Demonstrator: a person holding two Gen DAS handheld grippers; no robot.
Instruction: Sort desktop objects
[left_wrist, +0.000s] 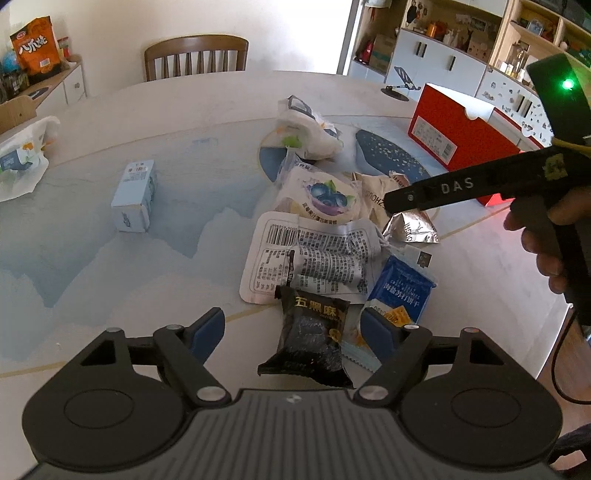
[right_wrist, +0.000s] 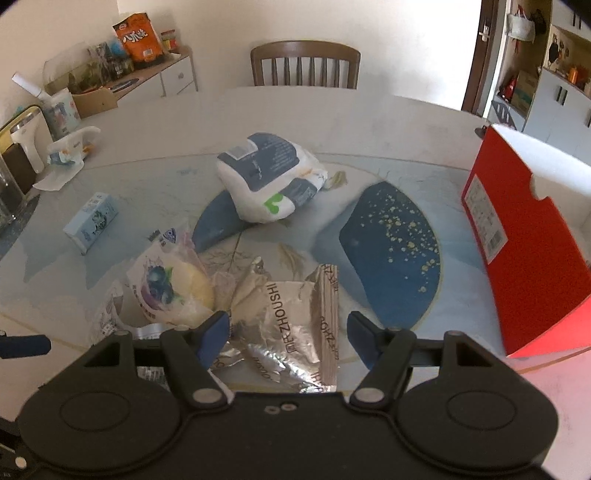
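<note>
At lower centre of the left wrist view we see the black snack packet (left_wrist: 308, 341) between the spread, untouching pads of our left gripper (left_wrist: 293, 332), long axis up-frame, gold Chinese lettering. Our right gripper (right_wrist: 284, 338) gapes over the silver "ZHOUSHI" wrapper (right_wrist: 295, 325), print running up-frame.

One red cardboard box (right_wrist: 524, 258), one pale blue carton (left_wrist: 135, 195), one wooden slat-backed chair (right_wrist: 304, 64), and about seven snack packets.
</note>
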